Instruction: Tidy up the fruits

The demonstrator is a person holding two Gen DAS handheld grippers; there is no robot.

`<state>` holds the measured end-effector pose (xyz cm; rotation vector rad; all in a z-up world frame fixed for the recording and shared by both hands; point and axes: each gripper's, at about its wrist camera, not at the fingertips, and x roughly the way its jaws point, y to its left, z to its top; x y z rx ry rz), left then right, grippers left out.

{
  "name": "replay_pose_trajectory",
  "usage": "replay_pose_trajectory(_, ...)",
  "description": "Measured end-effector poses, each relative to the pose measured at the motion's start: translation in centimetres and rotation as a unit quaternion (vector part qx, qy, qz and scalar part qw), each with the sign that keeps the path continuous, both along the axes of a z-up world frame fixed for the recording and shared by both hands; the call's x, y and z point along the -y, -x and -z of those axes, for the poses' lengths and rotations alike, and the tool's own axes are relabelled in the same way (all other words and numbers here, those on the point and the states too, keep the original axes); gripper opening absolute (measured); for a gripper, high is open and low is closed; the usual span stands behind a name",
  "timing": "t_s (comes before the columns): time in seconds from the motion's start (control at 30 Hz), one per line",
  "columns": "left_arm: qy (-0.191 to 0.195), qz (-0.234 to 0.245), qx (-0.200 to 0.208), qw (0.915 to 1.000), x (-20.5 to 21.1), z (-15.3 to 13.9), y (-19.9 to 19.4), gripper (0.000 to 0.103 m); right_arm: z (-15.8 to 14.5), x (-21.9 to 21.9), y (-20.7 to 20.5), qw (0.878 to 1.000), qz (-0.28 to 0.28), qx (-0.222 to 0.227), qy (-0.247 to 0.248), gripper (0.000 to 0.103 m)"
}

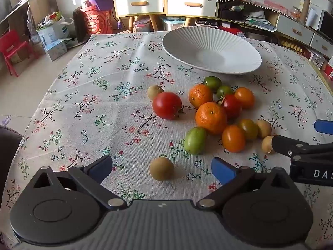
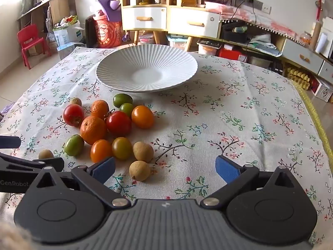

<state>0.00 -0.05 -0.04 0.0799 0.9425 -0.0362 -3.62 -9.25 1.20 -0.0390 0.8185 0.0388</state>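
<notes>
My left tool (image 1: pixel 162 169) gapes wide with a brown longan (image 1: pixel 161 168) on the counter (image 1: pixel 87 112) dead between its fingers; right tool (image 2: pixel 165 169), also wide, has another longan (image 2: pixel 139 170) slightly left of centre.

I count one white ribbed plate (image 2: pixel 146 68), two mandarins (image 2: pixel 93 129), two red tomatoes (image 2: pixel 118 123), two orange tomatoes (image 2: pixel 142 116), one green-orange tomato (image 2: pixel 122 148), three green fruits (image 2: pixel 73 145), four tan longans (image 2: pixel 139 170), on my tabletop (image 2: pixel 249 125).

Table under a floral cloth (image 2: pixel 229 125); on it a white ribbed plate (image 2: pixel 116 70) and loose fruits (image 2: pixel 93 129)
</notes>
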Motion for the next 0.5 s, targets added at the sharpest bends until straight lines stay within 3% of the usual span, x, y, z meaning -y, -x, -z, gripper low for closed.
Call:
replay_pose_trajectory(0.27, 0.0, 0.0, -0.002, 1.0, -0.08, -0.27, 0.09, 0.101, -0.02, -0.2, -0.05, 1.0, -0.006, -0.006, 0.011, 0.102)
replay_pose_trajectory(0.3, 0.0, -0.001, -0.001, 1.0, -0.05, -0.32, 0.09, 0.101, -0.39, 0.19, -0.23, 1.0, 0.005, -0.019, -0.008, 0.102)
replay_pose_trajectory(0.5, 0.0, 0.0, 0.003, 1.0, -0.12, -0.28, 0.05, 0.101, -0.26, 0.21, -0.2, 1.0, 0.003, -0.02, -0.012, 0.102)
